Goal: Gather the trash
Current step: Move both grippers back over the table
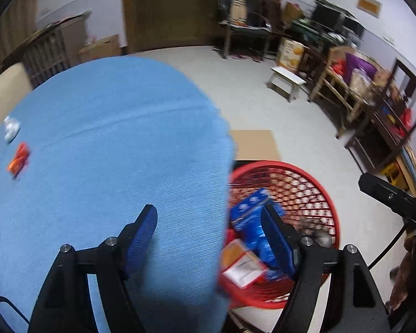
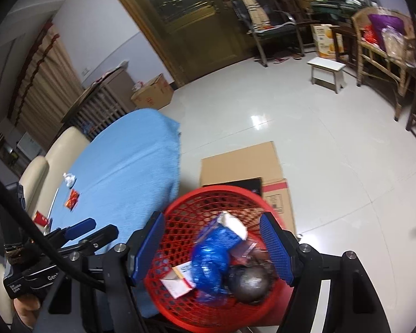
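Blue cloth covers the worktop (image 1: 102, 144), biggest thing in both views. Red mesh basket (image 2: 180, 222) sits on the floor just beside its edge, flat cardboard (image 2: 241, 161) behind it.

Basket already holds trash: crumpled blue wrapper (image 2: 210, 260), white-and-orange carton (image 2: 177, 277), dull grey ball (image 2: 249, 280), and a small white-topped box (image 2: 233, 223) that looks mid-drop, blurred, so can't confirm.

Step, my read: between pickups. Right gripper (image 2: 212, 249) hangs over the basket, jaws spread wide, nothing between them. Left gripper (image 1: 209, 238) straddles the worktop edge, jaws also spread, empty.

Still to collect on the cloth, far side: orange-red wrapper (image 1: 18, 159) and white crumpled paper (image 1: 11, 128), near each other, not touching. Both well apart from either gripper.

Next move probably: swing the left gripper across the worktop toward the wrapper, come down over it, close. Thin flat foil on cloth, so expect it to slip or bunch the fabric; a low approach would help. Paper wad looks easier, it has height.

View differences:
- Right wrist looks straight down into the basket, contents clear. Also shows the left gripper from the side, a red item (image 2: 40, 217) and a thin white strip at the worktop's near-left edge, plus a cream chair (image 2: 66, 144) behind.
- Left wrist shows only part of the basket, motion-blurred, but gives the cleaner line to the two leftover pieces. Right gripper barely enters at its right edge.
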Demonstrator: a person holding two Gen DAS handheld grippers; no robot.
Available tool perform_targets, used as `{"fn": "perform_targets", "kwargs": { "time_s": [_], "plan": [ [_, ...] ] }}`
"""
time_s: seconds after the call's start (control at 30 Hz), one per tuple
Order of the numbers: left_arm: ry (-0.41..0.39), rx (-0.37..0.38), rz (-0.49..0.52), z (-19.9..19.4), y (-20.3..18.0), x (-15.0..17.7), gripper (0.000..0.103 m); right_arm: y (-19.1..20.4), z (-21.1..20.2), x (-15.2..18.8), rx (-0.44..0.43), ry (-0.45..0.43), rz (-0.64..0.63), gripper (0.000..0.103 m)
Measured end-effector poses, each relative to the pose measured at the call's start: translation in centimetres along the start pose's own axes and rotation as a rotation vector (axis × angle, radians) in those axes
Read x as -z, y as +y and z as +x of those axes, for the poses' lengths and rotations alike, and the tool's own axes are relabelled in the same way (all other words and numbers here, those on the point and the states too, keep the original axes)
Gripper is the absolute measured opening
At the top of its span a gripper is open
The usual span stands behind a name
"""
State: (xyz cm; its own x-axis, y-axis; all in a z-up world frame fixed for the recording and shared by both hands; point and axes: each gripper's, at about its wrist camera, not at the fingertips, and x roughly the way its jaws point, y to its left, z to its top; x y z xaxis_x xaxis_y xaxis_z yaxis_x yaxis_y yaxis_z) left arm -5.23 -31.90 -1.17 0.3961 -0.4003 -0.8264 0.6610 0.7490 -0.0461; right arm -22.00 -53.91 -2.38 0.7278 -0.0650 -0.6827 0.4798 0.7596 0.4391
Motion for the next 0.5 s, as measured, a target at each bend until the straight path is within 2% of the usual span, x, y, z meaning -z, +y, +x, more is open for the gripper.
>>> {"fn": "perform_targets", "kwargs": {
  "time_s": [0.33, 0.5],
  "plan": [
    [-0.031, -0.13, -0.253, -2.4, 12.3, 4.1, 0.077, 9.1, 4.5, 0.9, -0.08, 0.081, -0.154, 0.074],
    [-0.053, -0.189, -0.373, -3.7, 18.0, 6.4, 0.077, 15.5, 7.5, 1.6, -0.127, 0.127, -0.264, 0.074]
  ]
}}
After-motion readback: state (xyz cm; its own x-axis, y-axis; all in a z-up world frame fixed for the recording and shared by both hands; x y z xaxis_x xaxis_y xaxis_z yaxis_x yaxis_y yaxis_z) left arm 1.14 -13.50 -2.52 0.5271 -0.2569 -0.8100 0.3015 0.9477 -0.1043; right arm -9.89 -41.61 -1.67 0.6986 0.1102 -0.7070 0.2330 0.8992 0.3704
